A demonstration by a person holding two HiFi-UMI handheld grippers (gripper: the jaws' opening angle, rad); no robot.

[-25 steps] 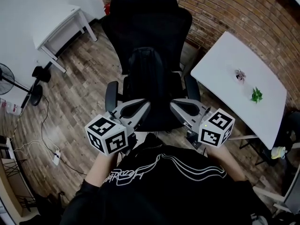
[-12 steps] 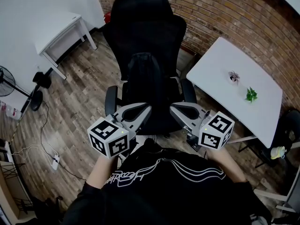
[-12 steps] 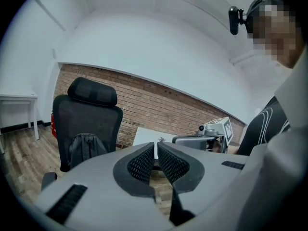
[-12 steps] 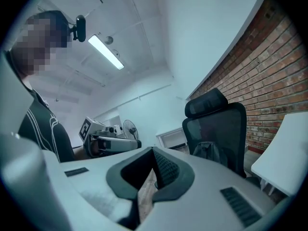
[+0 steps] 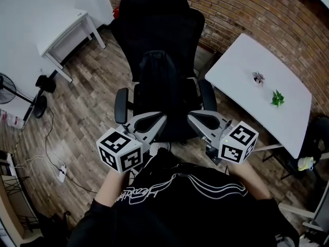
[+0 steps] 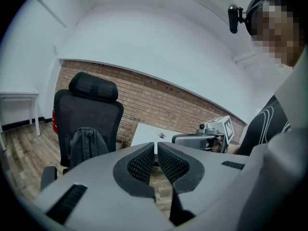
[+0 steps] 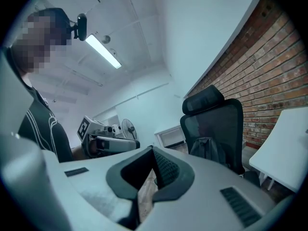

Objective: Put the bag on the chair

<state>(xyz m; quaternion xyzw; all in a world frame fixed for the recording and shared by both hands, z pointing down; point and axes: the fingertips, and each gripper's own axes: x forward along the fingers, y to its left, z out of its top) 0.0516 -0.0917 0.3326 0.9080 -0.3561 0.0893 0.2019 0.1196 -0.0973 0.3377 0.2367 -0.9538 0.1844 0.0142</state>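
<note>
A black backpack (image 5: 160, 81) stands upright on the seat of the black office chair (image 5: 157, 19), leaning against its backrest. Both grippers hang in front of the chair, short of its front edge and close to my chest. My left gripper (image 5: 157, 121) is shut with nothing between its jaws. My right gripper (image 5: 195, 118) is shut and empty too. In the left gripper view the left gripper (image 6: 156, 149) points past the bag (image 6: 86, 146), which is at the left. In the right gripper view the right gripper (image 7: 153, 154) has the bag (image 7: 208, 150) to its right.
A white table (image 5: 241, 71) with a small green plant (image 5: 277, 98) stands right of the chair, by the brick wall. A white desk (image 5: 56, 30) is at the far left. A fan (image 5: 7, 89) and a power strip (image 5: 61, 173) with cables sit on the wooden floor at left.
Both grippers stay shut and almost still in front of the chair. The bag has not moved; only the head view has shifted a little.
</note>
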